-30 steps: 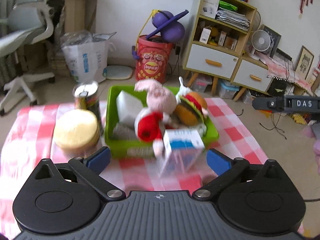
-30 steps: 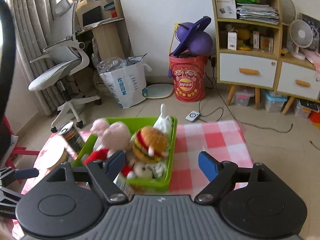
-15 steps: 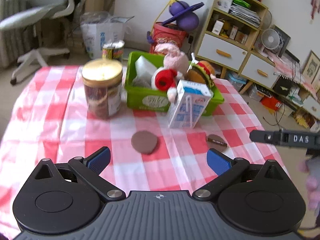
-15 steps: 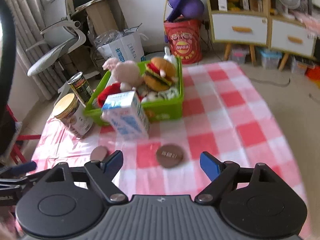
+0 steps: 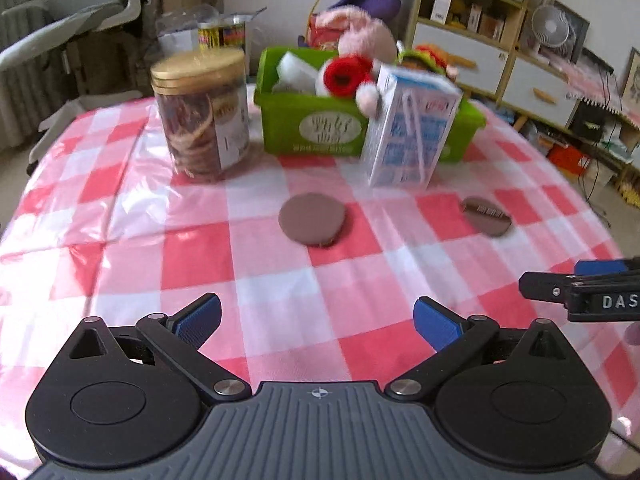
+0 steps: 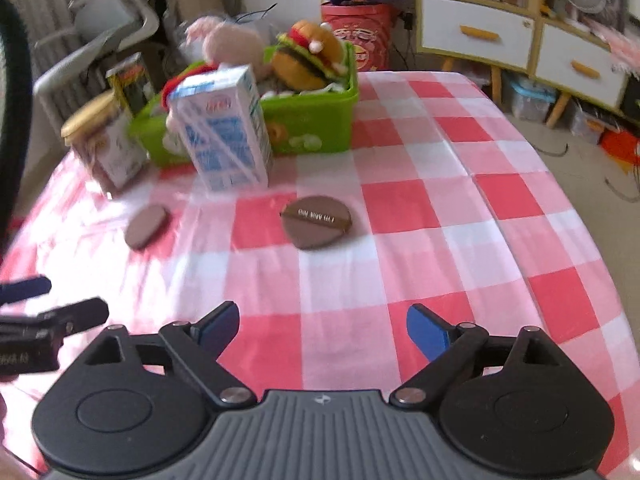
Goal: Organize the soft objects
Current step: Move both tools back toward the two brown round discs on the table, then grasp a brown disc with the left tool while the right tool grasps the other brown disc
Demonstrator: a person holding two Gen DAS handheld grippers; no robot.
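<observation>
Red-and-white checked cloth [image 5: 200, 248] covers the table in a cluttered room with a white office chair [image 5: 76, 4], a wooden shelf unit with white drawers [image 5: 472, 52], a small fan [image 5: 554, 32] and a red tub [image 6: 360, 32] by the wall. At the table's far side a green bin [image 5: 320, 124] holds the soft things: a pink plush [image 5: 360, 40], a burger plush [image 6: 312, 56] and a white block [image 5: 296, 74]. A blue-and-white carton [image 5: 412, 132] stands just in front of the bin, its print too blurred to read; a gold-lidded jar [image 5: 204, 116] stands to its left, a can [image 6: 130, 80] behind. Two brown discs [image 5: 312, 220] [image 5: 486, 216] lie flat on the cloth; one bears a line of lettering, illegible. The left gripper [image 5: 316, 316] hangs over bare cloth, jaws wide and empty. The right gripper [image 6: 320, 328], marked "DAS" on its side, has just been opening its jaws; nothing lies between them.
</observation>
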